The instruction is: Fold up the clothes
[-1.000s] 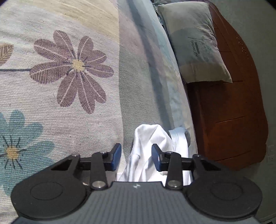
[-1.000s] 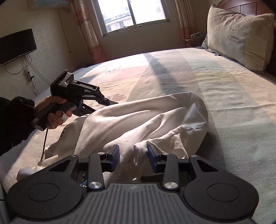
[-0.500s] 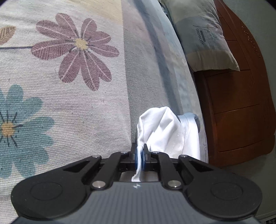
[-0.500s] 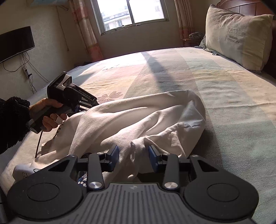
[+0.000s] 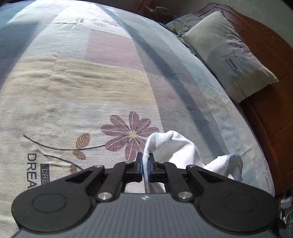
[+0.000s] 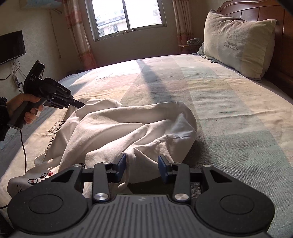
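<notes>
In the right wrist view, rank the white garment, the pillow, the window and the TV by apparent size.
1. white garment, though nearness inflates it
2. pillow
3. window, cropped by the frame's top; close to the pillow, so unsure
4. TV, cut off at the left edge

The left tool [image 5: 145, 165] hides the pinched part of the white garment [image 5: 175, 146] between its pads, and its body covers the cloth below. In the right wrist view, the right tool [image 6: 141, 167] covers the garment's near edge by the bed's [image 6: 238, 119] near edge. The person's hand [image 6: 23, 108] is cut off at the left border, sleeve barely showing. The garment's dark lettering [image 6: 55, 131] lies creased and unreadable. Items on the far nightstand [image 6: 192, 43] are too small to identify.
</notes>
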Demonstrator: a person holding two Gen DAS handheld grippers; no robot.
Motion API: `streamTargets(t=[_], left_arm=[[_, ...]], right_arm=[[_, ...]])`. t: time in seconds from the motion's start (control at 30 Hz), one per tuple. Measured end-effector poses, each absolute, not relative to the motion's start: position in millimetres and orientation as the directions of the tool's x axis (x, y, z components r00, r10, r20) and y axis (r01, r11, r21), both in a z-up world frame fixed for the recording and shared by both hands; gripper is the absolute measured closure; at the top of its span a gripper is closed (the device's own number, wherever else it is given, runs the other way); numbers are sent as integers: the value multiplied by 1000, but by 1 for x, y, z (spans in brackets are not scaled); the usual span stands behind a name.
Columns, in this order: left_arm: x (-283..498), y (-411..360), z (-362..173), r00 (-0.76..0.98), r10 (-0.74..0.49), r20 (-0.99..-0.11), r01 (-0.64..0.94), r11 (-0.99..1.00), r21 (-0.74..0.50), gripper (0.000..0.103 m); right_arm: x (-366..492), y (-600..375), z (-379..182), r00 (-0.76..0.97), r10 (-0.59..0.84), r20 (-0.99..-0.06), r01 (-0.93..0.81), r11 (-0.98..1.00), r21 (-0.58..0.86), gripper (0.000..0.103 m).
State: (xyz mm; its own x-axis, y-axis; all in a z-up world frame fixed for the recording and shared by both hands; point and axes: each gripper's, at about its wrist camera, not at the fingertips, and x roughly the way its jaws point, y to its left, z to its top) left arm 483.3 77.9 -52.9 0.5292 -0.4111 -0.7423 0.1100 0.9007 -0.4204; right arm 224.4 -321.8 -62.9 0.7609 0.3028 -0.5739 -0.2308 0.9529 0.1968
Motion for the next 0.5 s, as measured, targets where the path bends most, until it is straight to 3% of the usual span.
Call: streamTargets(t=[0.17,0.3,0.5], left_arm=[[473,133,-57,563,-305,-768,-7,927,-374,99],[465,148,-74,530,-310,-790,-21,926,-377,99],[456,160,-91,515,-330,-791,-27,916,-399,99]], right_arm=[[251,-335,-59,738,344,-581,-255,939,233,59],[277,-348,-54,714,387,-584,-280,921,269,58],[316,-367,-48,675,454,-582,-317,890,327,49]])
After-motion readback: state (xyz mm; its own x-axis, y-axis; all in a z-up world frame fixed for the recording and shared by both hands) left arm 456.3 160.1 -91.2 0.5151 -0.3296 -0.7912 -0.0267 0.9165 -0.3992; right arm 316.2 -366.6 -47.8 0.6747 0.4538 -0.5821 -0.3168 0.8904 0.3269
